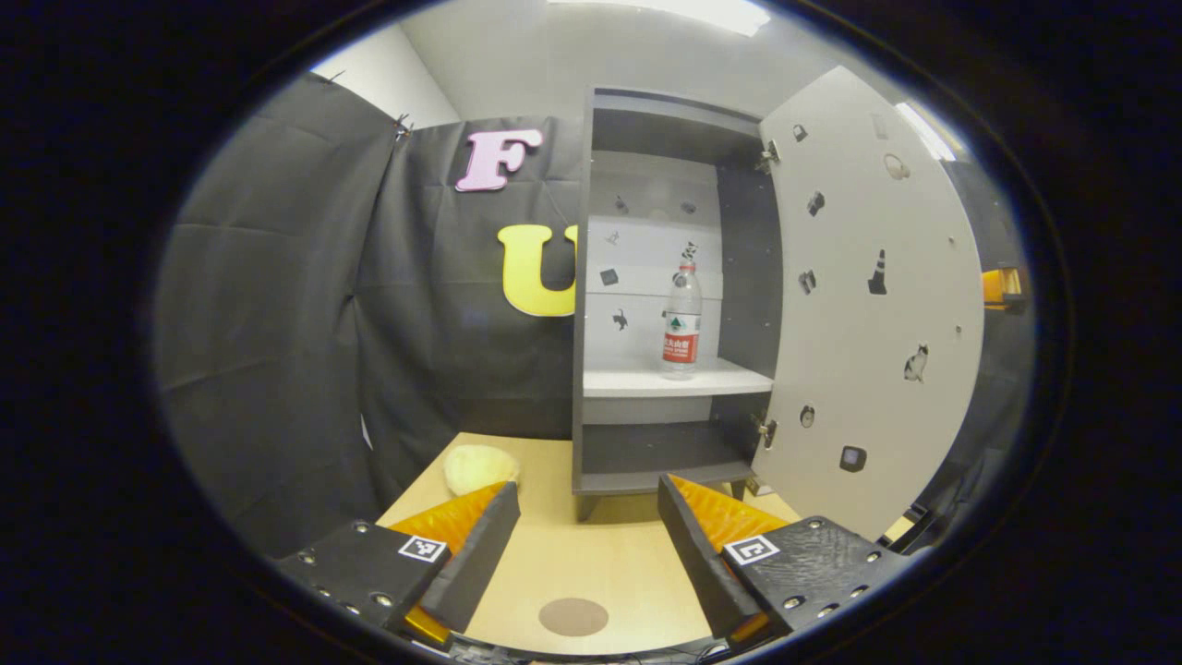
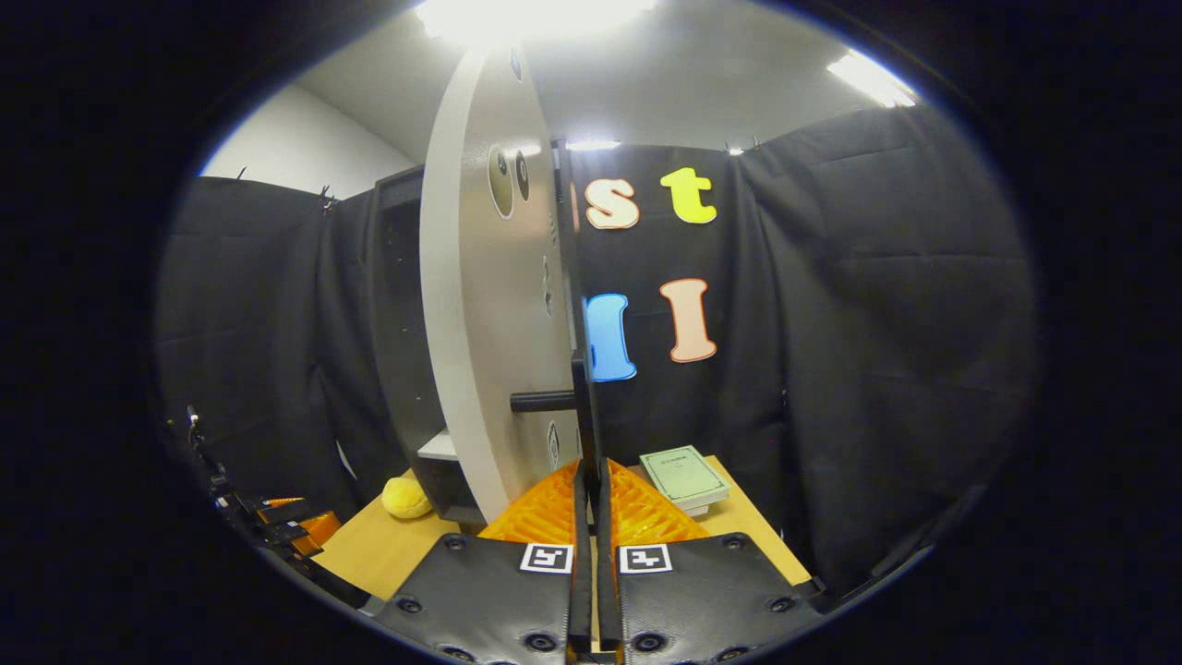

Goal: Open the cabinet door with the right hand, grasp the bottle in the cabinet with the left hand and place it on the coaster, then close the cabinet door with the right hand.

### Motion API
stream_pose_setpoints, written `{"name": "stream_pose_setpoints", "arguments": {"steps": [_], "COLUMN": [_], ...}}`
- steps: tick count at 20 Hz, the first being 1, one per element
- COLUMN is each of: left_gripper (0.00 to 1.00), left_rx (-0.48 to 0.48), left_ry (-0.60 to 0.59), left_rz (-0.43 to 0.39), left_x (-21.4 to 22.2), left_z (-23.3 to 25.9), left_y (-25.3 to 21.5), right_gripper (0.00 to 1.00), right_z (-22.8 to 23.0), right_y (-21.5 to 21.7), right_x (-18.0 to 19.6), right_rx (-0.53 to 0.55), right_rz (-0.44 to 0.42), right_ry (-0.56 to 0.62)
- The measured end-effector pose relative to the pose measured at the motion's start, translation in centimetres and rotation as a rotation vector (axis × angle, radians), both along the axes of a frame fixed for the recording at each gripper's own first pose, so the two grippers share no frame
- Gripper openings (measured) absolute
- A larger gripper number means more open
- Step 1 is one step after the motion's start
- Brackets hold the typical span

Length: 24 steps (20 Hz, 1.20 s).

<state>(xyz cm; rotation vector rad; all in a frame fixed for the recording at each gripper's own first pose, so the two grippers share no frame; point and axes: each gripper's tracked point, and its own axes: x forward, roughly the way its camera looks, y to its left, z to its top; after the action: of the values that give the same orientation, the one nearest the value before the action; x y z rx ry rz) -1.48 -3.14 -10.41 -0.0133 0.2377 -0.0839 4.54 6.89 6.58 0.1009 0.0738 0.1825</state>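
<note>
Standing wide open, the cabinet door [image 1: 868,305] leaves the bottle [image 1: 681,321] upright on the white shelf [image 1: 674,379], near the shelf's right front corner. The left gripper [image 1: 588,545] hangs back over the desk [image 1: 591,554], fingers spread wide and empty, with the round coaster [image 1: 572,616] on the desk's near edge between them. The right gripper [image 2: 591,517] has its fingers closed together at the door's edge, by the handle [image 2: 545,401]; whether they pinch it cannot be told. Judged from here, the left should advance straight and level, straddling the bottle's lower body before closing.
</note>
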Motion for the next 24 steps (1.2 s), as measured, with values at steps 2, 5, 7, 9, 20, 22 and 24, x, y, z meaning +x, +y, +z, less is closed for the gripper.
{"name": "stream_pose_setpoints", "arguments": {"steps": [2,5,7,9,20,22,24], "left_gripper": [0.96,0.89,0.89,0.89,0.89,0.89,0.89], "left_rx": [-0.003,0.009,0.011,0.012,-0.002,-0.011,-0.025], "left_ry": [0.002,0.003,0.001,0.001,-0.036,-0.074,-0.116], "left_rz": [-0.013,-0.023,-0.031,-0.043,-0.178,-0.175,-0.177], "left_x": [0.2,0.4,0.5,0.7,6.0,7.8,10.5], "left_z": [0.0,0.0,0.4,0.4,3.1,4.5,6.1], "left_y": [-0.5,-1.0,-1.3,-1.7,-7.2,-7.8,-8.7], "right_gripper": [0.05,0.04,0.02,0.1,0.95,0.98,0.98], "right_z": [-0.2,-0.2,-0.3,-0.3,0.1,0.4,-0.2], "right_y": [0.5,0.5,-0.4,-0.1,-8.2,-9.8,-11.2], "right_x": [0.0,0.3,0.0,-0.4,-2.6,-2.0,-0.5], "right_rx": [0.023,0.027,-0.003,-0.009,0.072,0.087,0.094], "right_rz": [0.041,0.066,0.039,0.043,-0.143,-0.196,-0.232], "right_ry": [-0.005,-0.021,-0.02,-0.018,-0.015,-0.025,-0.009]}}
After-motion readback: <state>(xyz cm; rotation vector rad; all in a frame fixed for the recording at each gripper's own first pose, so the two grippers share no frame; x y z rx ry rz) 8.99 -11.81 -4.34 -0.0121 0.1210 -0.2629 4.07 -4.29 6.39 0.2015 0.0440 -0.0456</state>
